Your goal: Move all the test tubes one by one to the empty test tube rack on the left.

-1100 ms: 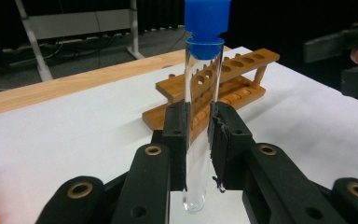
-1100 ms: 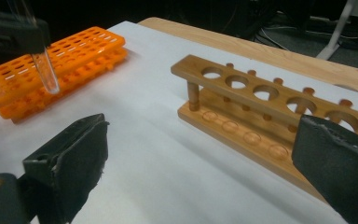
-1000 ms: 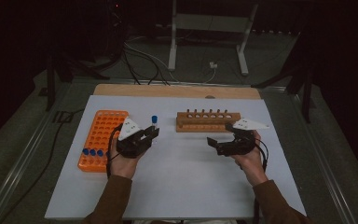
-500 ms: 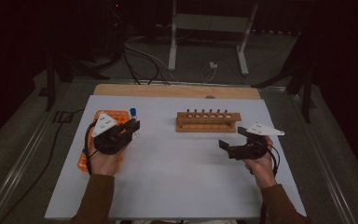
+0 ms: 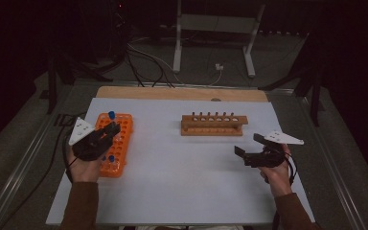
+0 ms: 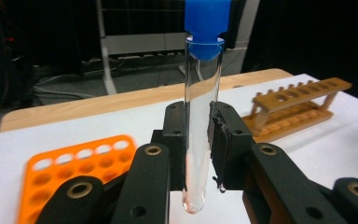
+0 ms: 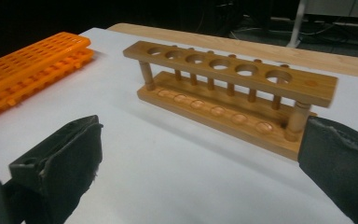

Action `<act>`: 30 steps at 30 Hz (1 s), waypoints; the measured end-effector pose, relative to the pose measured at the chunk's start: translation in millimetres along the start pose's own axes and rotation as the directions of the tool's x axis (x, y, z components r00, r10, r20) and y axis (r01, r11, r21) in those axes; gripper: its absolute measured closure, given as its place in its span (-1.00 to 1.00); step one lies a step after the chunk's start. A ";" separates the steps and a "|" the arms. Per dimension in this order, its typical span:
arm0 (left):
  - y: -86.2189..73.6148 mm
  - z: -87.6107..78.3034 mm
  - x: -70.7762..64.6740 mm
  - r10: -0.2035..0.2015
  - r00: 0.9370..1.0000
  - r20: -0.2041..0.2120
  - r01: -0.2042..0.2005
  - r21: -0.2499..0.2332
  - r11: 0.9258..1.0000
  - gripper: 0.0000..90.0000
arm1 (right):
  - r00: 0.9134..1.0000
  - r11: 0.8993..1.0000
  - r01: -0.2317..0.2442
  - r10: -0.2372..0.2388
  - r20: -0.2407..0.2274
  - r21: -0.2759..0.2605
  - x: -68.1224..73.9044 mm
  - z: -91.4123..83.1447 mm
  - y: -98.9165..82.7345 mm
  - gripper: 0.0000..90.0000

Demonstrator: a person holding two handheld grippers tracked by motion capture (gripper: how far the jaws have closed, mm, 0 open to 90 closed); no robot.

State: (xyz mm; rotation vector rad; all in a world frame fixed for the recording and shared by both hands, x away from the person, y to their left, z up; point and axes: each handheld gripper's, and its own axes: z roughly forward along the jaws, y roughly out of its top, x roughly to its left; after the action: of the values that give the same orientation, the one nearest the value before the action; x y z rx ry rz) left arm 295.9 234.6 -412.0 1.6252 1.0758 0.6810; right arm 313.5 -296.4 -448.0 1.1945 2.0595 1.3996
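On the left, the left gripper has its jaws squeezed tight on a clear glass tube with a blue cap, held standing straight up over the flat orange plastic rack full of round holes, I think so its round bottom can slide down into a hole. In the middle the long wooden rack with six holes sits empty on the white surface, and on the right the right gripper waits with jaws wide apart, holding nothing. The orange rack is partly hidden under the left hand, so I can't count its other blue caps.
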 end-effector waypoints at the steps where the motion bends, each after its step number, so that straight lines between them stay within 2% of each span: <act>1: -1.5 -2.9 3.5 -0.004 1.000 -0.007 0.004 -0.001 1.000 0.73 | 1.000 1.000 -0.003 0.003 0.001 0.002 -1.2 -1.1 -1.0 -1.00; 10: -19.9 -25.6 29.6 -0.022 0.997 -0.073 0.023 0.017 1.000 0.73 | 1.000 1.000 -0.014 0.014 0.019 0.003 -7.9 -9.8 -7.4 -1.00; 17: -32.7 -40.6 46.9 -0.072 0.991 -0.116 0.072 -0.005 0.997 0.73 | 1.000 1.000 -0.020 0.019 0.025 0.007 -9.9 -10.8 -10.2 -1.00; 23: -45.3 -47.1 56.4 -0.071 0.986 -0.152 0.073 0.005 0.997 0.73 | 0.999 1.000 -0.024 0.024 0.028 0.003 -11.4 -12.6 -11.4 -1.00; 25: -50.2 -49.3 59.6 -0.091 0.983 -0.159 0.092 -0.002 0.996 0.73 | 0.999 1.000 -0.027 0.027 0.028 0.003 -11.7 -12.9 -12.0 -1.00; 30: -60.9 -52.3 64.7 -0.104 0.979 -0.172 0.108 0.013 0.994 0.73 | 0.999 1.000 -0.028 0.028 0.027 0.002 -11.6 -12.8 -12.8 -1.00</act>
State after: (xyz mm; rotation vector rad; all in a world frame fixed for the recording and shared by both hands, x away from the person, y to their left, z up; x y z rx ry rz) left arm 261.3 320.0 -458.1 1.5369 1.2896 0.7503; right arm 305.6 -314.9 -455.5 1.2405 2.0348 1.3863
